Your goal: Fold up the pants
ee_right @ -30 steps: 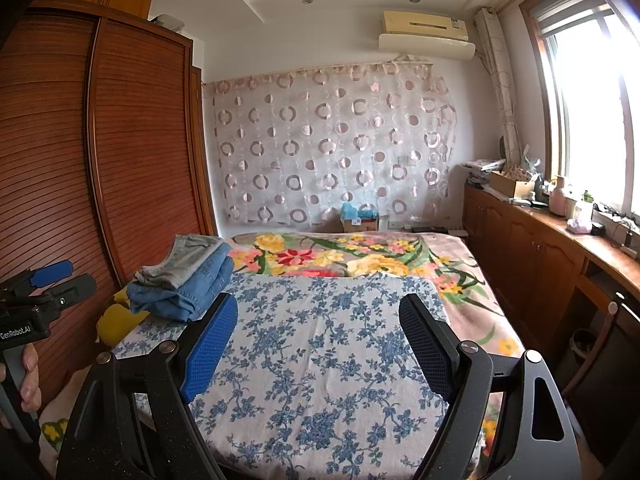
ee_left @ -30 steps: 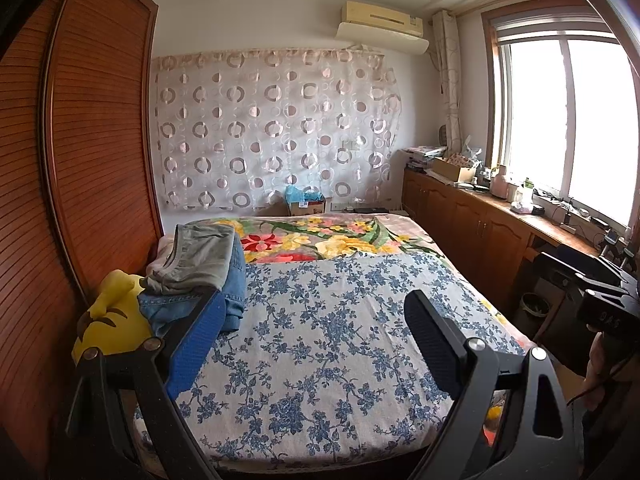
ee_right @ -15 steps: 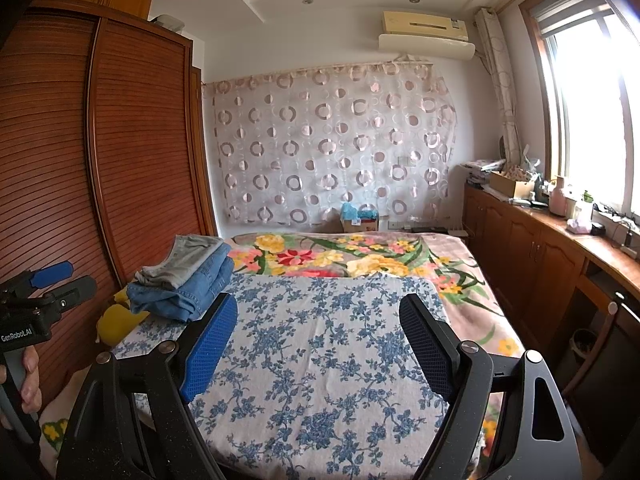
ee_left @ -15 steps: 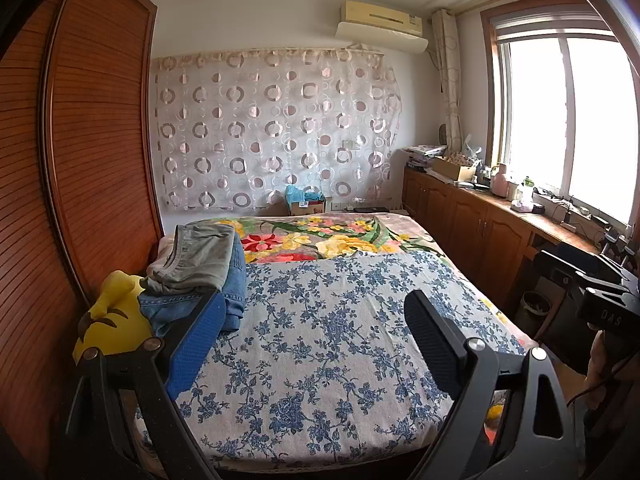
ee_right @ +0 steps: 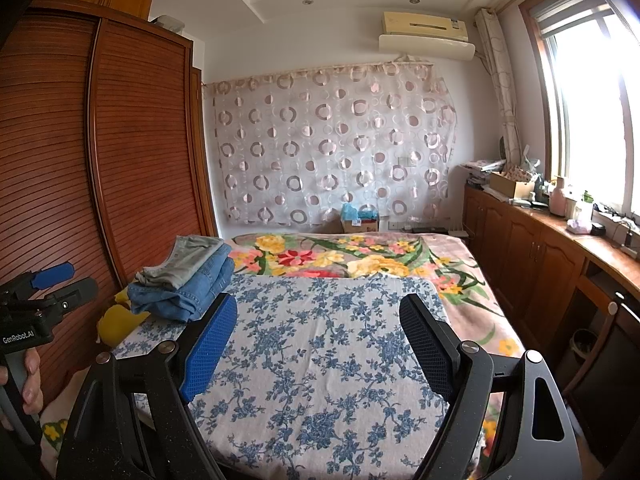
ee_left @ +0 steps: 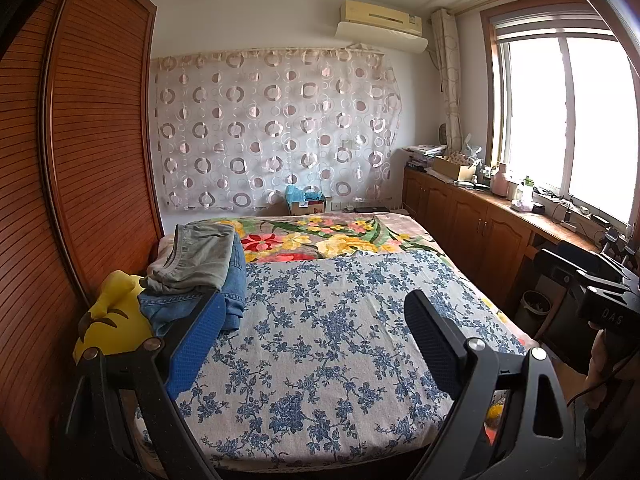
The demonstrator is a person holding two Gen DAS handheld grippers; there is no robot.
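We hold both grippers at the foot of the bed [ee_left: 320, 340], well short of the clothes, looking up its length toward the curtain [ee_left: 272, 132]. The left gripper [ee_left: 312, 344] has its jaws spread wide with nothing between them; the right gripper [ee_right: 316, 344] likewise stands wide and empty. The pants [ee_left: 200, 264] sit in a stack on the bed's left edge, beside the wardrobe [ee_left: 88, 160]: a grey pair on top, blue denim [ee_right: 188, 292] beneath, with a yellow cushion [ee_left: 112, 320] just on the near side of the stack. From either gripper the stack lies ahead and to the left, and its long axis seems to run up the bed, roughly parallel to the wardrobe. We judge the left gripper the nearer; in the left wrist view its blue pad overlaps the denim's near corner, though we cannot tell any contact. The blue-flowered sheet in the bed's middle lies bare, a likely spot for laying a pair out. Hidden: how many pairs the stack holds, where waistbands and legs lie, and the stack's wardrobe side.
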